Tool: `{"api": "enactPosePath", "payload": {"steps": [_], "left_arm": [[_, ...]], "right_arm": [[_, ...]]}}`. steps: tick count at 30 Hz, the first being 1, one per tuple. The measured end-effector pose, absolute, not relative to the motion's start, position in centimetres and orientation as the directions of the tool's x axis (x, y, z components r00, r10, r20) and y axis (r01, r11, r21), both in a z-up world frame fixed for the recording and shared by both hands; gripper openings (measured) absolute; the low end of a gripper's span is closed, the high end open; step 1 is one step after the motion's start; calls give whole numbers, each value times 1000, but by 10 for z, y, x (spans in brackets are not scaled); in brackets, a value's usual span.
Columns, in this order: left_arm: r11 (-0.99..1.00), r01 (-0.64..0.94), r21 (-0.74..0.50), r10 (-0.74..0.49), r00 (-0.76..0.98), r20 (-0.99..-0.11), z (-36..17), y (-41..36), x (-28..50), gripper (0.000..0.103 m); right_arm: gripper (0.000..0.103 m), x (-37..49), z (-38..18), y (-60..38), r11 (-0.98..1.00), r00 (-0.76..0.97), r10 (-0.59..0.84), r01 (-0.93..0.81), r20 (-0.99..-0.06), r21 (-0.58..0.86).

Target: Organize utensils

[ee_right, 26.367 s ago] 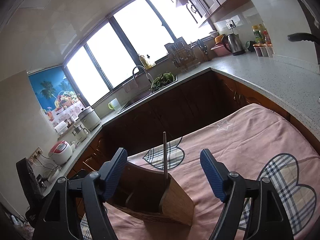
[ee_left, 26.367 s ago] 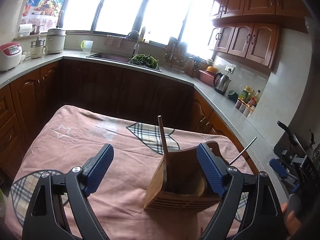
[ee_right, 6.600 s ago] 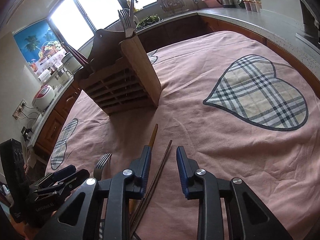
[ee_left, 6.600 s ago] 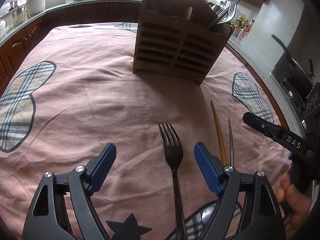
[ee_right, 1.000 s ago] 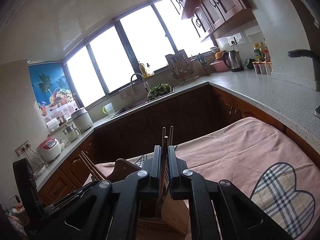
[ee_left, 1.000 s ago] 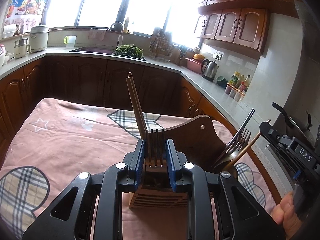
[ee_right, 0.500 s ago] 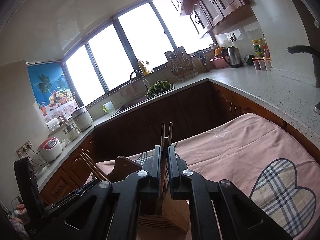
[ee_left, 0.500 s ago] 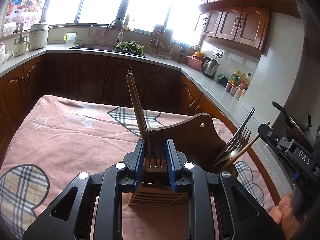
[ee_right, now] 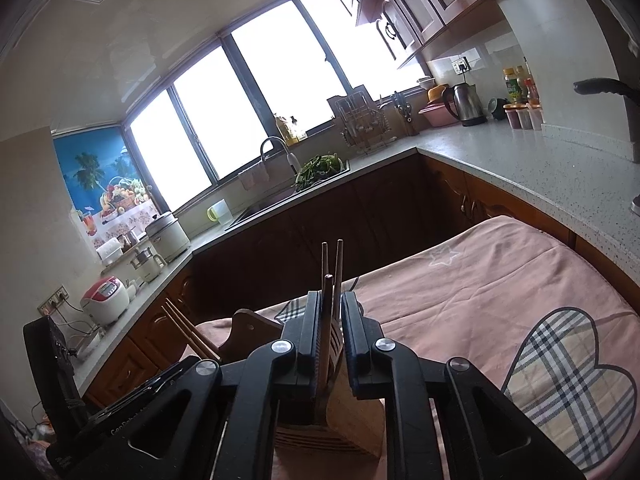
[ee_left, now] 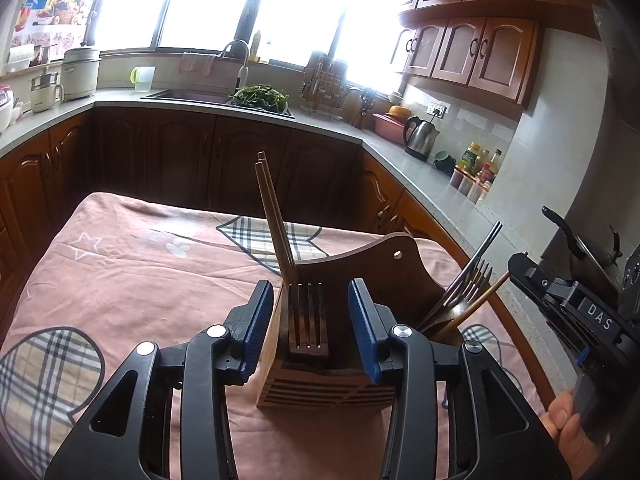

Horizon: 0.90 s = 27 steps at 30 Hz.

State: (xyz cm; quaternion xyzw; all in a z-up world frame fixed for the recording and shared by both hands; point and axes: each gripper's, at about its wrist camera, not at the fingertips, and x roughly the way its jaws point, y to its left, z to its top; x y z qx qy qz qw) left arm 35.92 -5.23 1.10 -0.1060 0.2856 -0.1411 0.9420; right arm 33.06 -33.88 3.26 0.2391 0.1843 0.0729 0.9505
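Left gripper point(ee_left: 311, 322): jaws opening, pads clear of fork point(ee_left: 307, 316) standing in wooden holder point(ee_left: 320, 380) on pink cloth point(ee_left: 152, 272). Right gripper point(ee_right: 331, 330): jaws opening around chopsticks point(ee_right: 329, 312) in holder.

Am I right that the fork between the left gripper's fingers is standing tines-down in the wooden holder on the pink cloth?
Not quite: the fork stands tines-up, as the left wrist view shows. The rest holds: it sits in the wooden holder on the pink cloth, between the fingers of the left gripper, whose jaws are opening.
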Motion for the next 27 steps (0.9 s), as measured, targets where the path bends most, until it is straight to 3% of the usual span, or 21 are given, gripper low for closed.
{"api": "enactPosePath", "payload": {"steps": [4, 11, 15, 17, 22, 27], "left_arm": [[939, 201, -279, -322, 800, -506, 14, -51, 355, 47], [942, 197, -272, -313, 809, -498, 20, -47, 342, 59], [947, 180, -265, -295, 814, -501, 22, -42, 334, 78], [950, 175, -258, -286, 818, -499, 23, -40, 330, 80], [955, 142, -261, -260, 823, -505, 21, -30, 321, 99], [952, 120, -282, -257, 816, -518, 19, -18, 312, 101]], "right_arm": [[21, 328, 33, -340, 868, 920, 236, -56, -311, 494], [48, 320, 38, -343, 856, 924, 248, -68, -291, 512], [59, 315, 39, -343, 850, 923, 257, -75, -285, 522], [72, 312, 40, -343, 848, 924, 262, -82, -278, 524], [94, 304, 45, -342, 848, 928, 267, -97, -261, 521], [98, 296, 46, -339, 846, 923, 278, -104, -267, 523]]}}
